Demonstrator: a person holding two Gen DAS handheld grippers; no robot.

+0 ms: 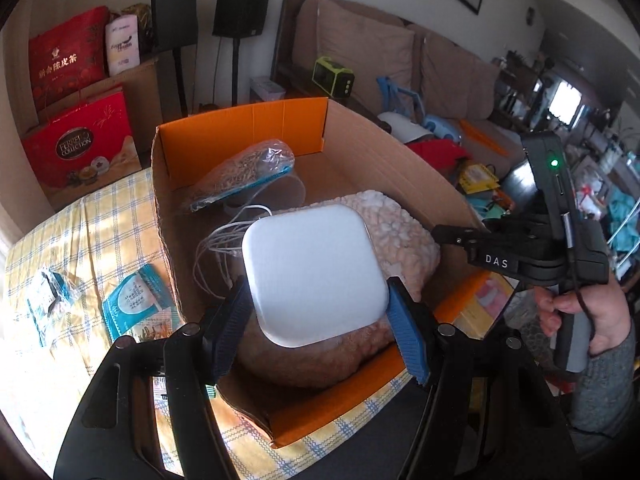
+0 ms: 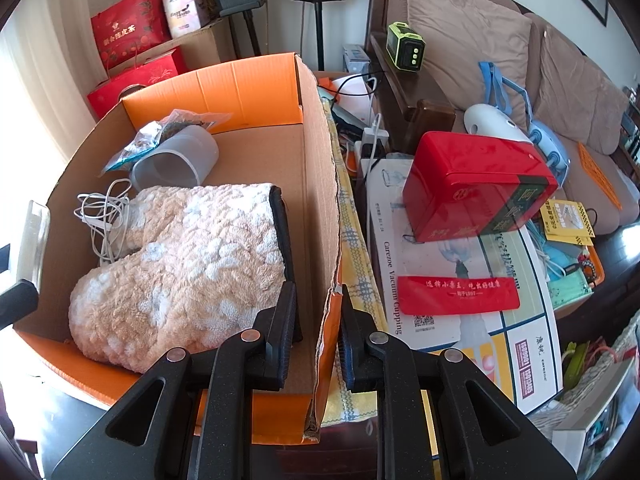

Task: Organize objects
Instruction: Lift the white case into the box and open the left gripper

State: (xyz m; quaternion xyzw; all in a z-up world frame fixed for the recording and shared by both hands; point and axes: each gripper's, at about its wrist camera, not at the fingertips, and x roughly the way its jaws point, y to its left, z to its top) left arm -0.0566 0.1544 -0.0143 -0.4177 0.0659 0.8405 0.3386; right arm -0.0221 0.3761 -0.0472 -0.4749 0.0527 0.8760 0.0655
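1. White square device [image 1: 314,276] sits clamped between the blue pads of the left hand-held gripper [image 1: 320,312], held in the air above the fluffy peach slipper [image 1: 404,236] inside the open cardboard box [image 1: 248,140].
2. Across the box, the right hand-held gripper [image 2: 318,332] is pinched together on the torn right wall of the cardboard box, apparently steadying it on the checked cloth [image 1: 92,240] over the bench.
3. Smooth, rounded edges give the pads little purchase; a tilt could likely let the device slide out and drop onto the slipper or the tangled white cable [image 1: 216,252].
4. Released onto the soft, humped slipper, it may not settle flat and could slide off.
5. Bare cardboard floor lies open toward the far right of the box, beyond the slipper; a clear cup [image 2: 176,160] and a plastic bag [image 1: 244,172] crowd the far left corner.
6. Two blue packets [image 1: 136,308] lie on the cloth left of the box.
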